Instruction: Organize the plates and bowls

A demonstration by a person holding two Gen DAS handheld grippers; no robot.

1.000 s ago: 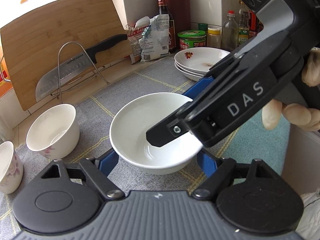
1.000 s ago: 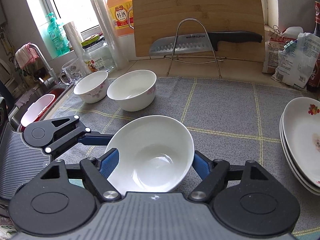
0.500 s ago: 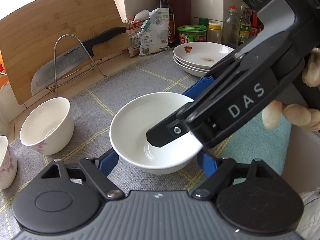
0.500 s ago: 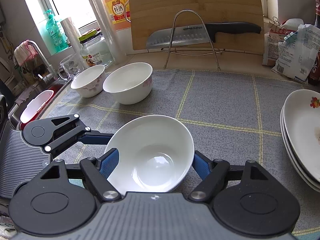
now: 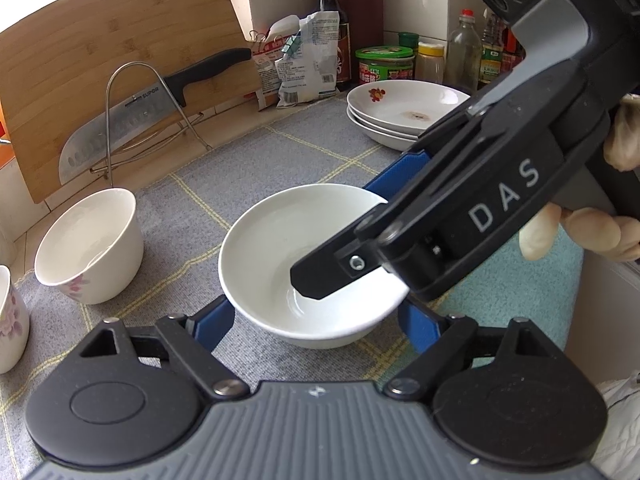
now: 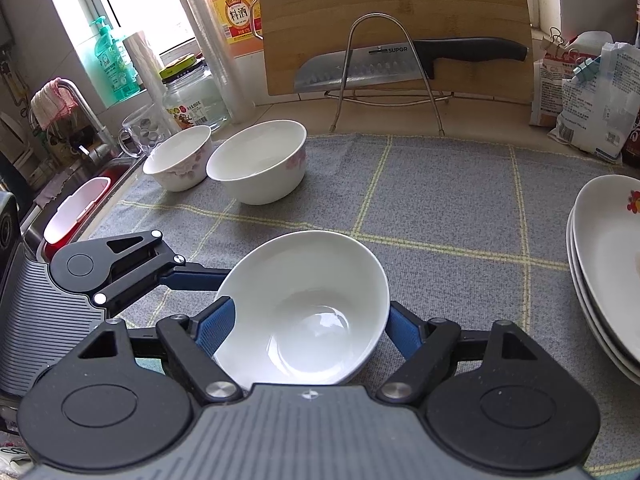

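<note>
Plain white glazed ceramic bowl [image 5: 304, 264] sits upright on the grey woven mat with yellow grid lines [image 6: 440, 200] that covers the bench; smooth, round, shallow, with a glossy well. It is the landmark here.

Left tool [image 5: 316, 312]: blue ribbed fingers flank the bowl on either side, jaws have just been opening, small gaps show, pads not pressing. Right tool [image 6: 308, 320]: blue textured fingers also straddle the bowl's rim, jaws have just been opening; left pad looks at or just off the wall, right pad clear. Spread, not pinching.

Beyond the bowl to the left: two deeper white bowls with pink flower print [image 6: 258, 162], side by side. To the bowl's right: stack of shallow white plates with a red flower motif [image 5: 404, 110]. Behind the bowl, at the wall: bamboo cutting board [image 6: 396, 12], leaning, with a steel-bladed black-handled knife [image 6: 400, 62] resting across a bent wire stand [image 6: 380, 76].
</note>
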